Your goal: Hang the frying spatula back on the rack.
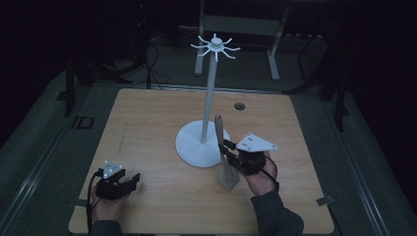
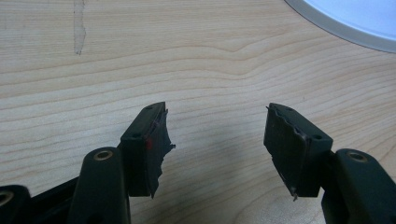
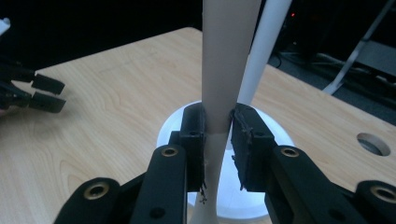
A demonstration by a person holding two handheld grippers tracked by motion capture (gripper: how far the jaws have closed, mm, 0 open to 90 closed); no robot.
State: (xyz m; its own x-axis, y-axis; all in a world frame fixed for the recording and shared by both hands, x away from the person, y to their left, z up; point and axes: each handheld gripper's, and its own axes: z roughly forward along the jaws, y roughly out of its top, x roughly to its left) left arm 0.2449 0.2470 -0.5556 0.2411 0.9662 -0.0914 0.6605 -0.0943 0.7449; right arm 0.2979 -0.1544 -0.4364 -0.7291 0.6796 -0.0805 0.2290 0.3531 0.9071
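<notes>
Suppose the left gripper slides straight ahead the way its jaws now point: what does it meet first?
Bare table lies ahead of the open left gripper; the white stand base sits off to one side, so it probably passes clear.

- table (image 1: 147, 128): light wood, wavy grain
- hook stand (image 1: 210, 88): white
- spatula (image 1: 223, 147): pale beige
- both tools' jaws: black

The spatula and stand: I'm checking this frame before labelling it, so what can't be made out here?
- Spatula: right gripper view, handle end cut off by the top edge; blade hidden below the right tool.
- Stand: high view, hooks too small and dim to count surely.
- Stand base: left gripper view, mostly cut off by the corner.
</notes>
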